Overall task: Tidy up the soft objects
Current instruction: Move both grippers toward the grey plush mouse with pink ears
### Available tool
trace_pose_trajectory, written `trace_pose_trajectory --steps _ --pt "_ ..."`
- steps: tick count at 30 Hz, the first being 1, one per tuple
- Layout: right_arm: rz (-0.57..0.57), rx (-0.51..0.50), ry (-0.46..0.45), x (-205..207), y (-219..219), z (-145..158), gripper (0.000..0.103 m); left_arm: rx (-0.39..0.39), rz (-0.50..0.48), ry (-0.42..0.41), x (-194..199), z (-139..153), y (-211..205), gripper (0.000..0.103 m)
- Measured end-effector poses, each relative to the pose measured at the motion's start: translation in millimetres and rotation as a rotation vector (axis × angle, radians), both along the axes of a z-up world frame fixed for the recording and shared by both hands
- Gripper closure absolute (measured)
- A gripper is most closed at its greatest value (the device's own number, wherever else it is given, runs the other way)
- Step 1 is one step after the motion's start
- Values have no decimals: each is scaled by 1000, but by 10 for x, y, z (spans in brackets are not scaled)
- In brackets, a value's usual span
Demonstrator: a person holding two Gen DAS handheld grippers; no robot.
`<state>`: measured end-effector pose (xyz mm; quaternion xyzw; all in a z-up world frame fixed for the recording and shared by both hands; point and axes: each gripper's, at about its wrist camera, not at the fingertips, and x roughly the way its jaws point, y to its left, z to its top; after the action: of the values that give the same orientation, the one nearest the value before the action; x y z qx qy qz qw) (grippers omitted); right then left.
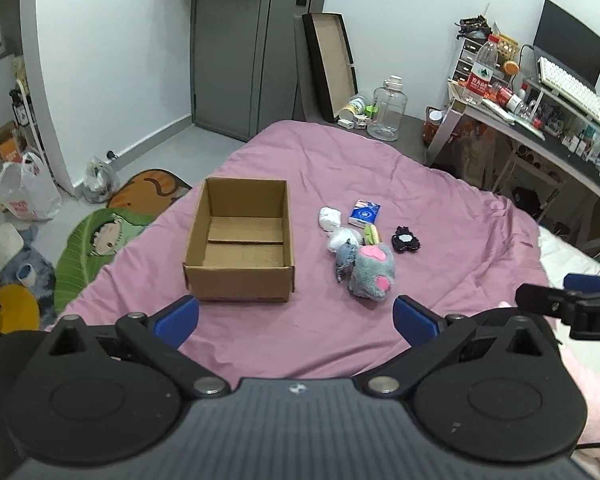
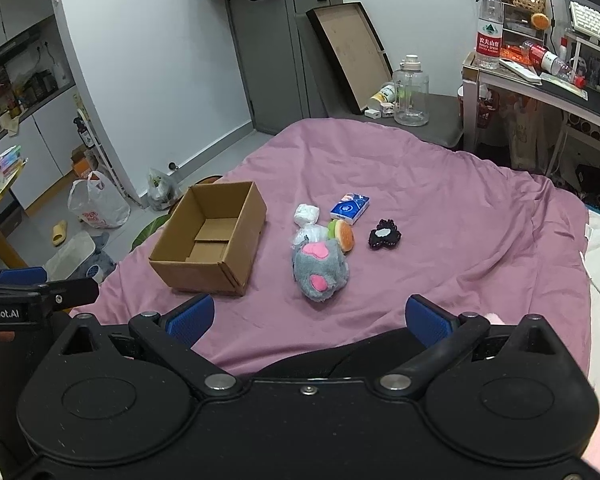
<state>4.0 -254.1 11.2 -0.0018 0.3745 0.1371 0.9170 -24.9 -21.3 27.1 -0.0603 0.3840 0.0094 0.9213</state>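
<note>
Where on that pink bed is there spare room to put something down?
The strip of sheet between the cardboard box and the grey plush is bare, as is the wide stretch right of the black paw. Around the plush, tissue pack and burger toy it is crowded.

box on bed, toy pile right, perhaps touching tissue pack behind

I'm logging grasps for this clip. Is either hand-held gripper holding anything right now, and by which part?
Nothing is held. The left hand-held gripper and right hand-held gripper are both open and empty above the bed; the grey plush lies untouched.
</note>
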Motion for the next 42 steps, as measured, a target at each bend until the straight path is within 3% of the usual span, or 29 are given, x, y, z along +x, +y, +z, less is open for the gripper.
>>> trace_pose_trajectory --steps 10,28,42 --pt "-3 -3 0 -3 -27 -30 0 -46 -32 -48 -31 21 16 0" --pt "9 -19 18 61 9 -112 0 -32 3 -33 31 -84 43 0" --pt "51 -17 47 285 32 -188 0 -74 -26 -12 266 -168 -15 1"
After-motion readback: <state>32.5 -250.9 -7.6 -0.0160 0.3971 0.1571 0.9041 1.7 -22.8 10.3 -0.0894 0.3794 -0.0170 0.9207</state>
